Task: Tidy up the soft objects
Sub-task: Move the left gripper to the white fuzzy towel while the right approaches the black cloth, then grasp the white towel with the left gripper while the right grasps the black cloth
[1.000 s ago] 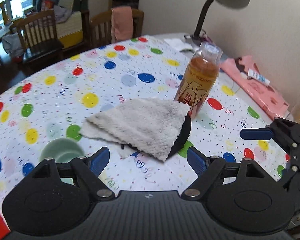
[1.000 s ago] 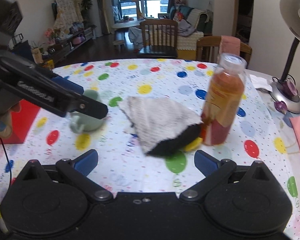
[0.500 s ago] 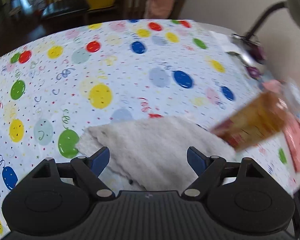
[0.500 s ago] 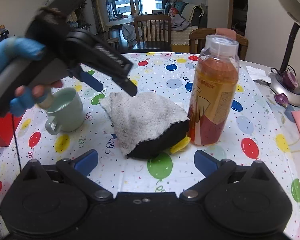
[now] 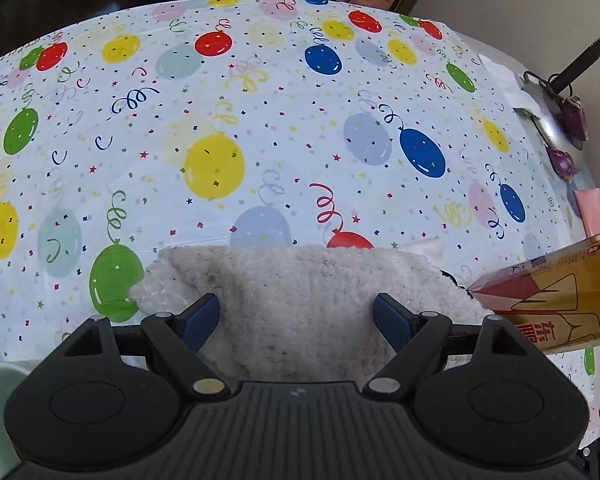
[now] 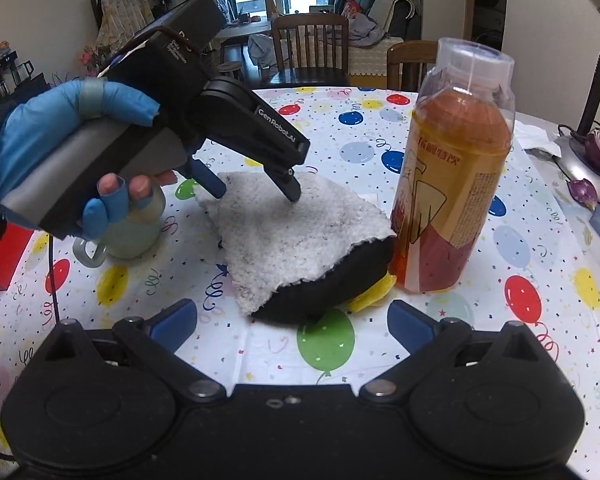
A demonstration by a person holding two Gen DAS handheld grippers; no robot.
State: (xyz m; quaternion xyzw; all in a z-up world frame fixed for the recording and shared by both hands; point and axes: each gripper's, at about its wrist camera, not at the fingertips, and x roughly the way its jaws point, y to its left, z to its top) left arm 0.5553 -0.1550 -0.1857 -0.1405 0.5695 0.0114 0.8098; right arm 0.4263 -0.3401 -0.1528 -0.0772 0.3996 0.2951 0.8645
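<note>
The step in hand looks like the reach for the first soft thing: the left gripper [image 5: 296, 314] is down over the fluffy white cloth [image 6: 288, 236], its blue-padded fingers [image 5: 198, 318] spread wide with the cloth's far part between them. From the right wrist view, one dark fingertip appears to press into or just touch the pile near the cloth's far edge, while the other sits at the cloth's left margin; whether either truly touches is hard to tell from this angle. Nothing is gripped yet.

The cloth lies draped over a black soft object [image 6: 332, 284] near the middle of the table [image 5: 260, 120], which wears a balloon-print cover. A yellow piece [image 6: 370, 294] peeks out from under the black object on its right side. Just beside that, touching or nearly so, stands a tall tea bottle [image 6: 456, 184], upright and capped. A pale green mug [image 6: 128, 228] stands at the cloth's left, partly hidden behind the gloved left hand [image 6: 60, 152].

The right gripper [image 6: 292, 316] hangs back, low over the near table edge, its fingers wide apart and empty, pointed at the black object.

The next move, as I judge it, calls for closing the left fingers on a fold of the cloth and lifting it clear without dragging the black object into the bottle, which stands close enough to tip. A pinch taken toward the cloth's left side, away from the bottle, seems safer.
</note>
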